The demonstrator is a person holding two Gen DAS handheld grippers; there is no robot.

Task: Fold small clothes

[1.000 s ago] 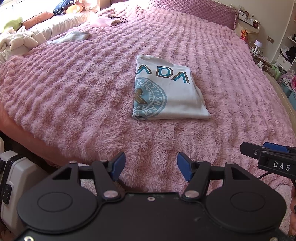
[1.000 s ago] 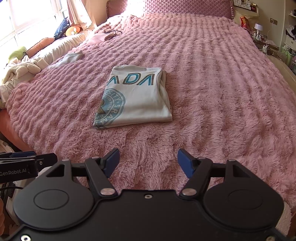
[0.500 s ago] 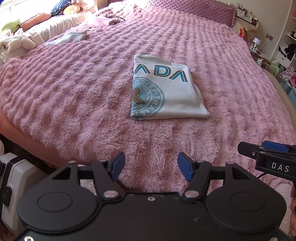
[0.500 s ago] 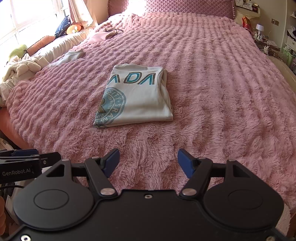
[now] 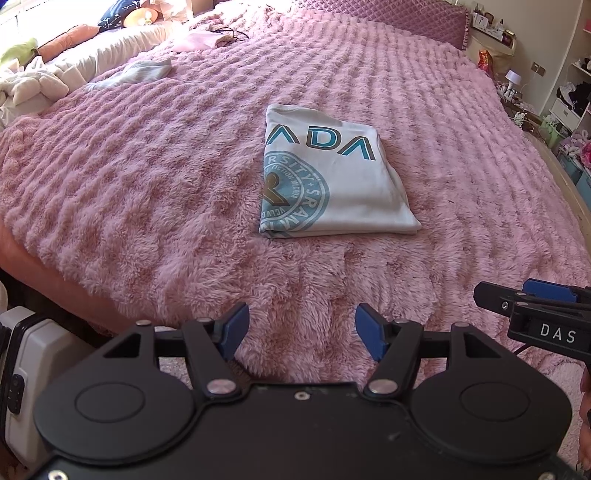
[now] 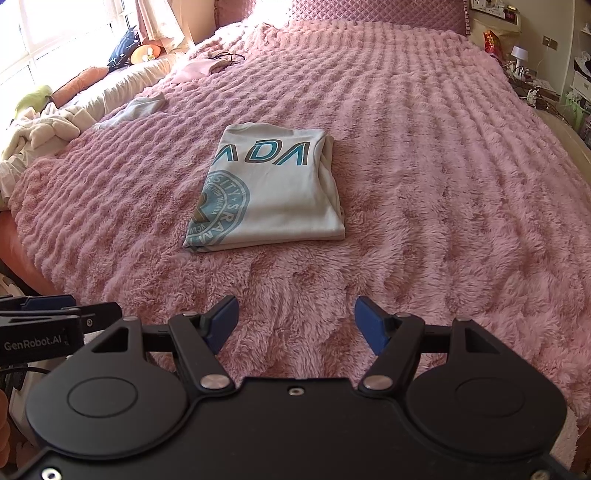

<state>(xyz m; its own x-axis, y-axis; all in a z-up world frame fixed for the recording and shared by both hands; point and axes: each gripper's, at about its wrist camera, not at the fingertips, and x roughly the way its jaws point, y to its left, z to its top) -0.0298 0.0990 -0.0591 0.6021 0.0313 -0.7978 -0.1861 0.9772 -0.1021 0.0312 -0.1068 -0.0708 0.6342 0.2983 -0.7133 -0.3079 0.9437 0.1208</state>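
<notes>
Lying unmoved (folded) T-shirt [image 5: 332, 181]

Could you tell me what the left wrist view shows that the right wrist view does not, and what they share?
Only the left wrist view shows the left tool head-on, jaws apart and empty, with the right tool entering at the right edge.

Only the right wrist view shows the right tool head-on, also open and empty, with the window at upper left.

Both show the folded white T-shirt lying flat on the fluffy pink blanket, untouched, and a small pale garment near the far left edge.
</notes>
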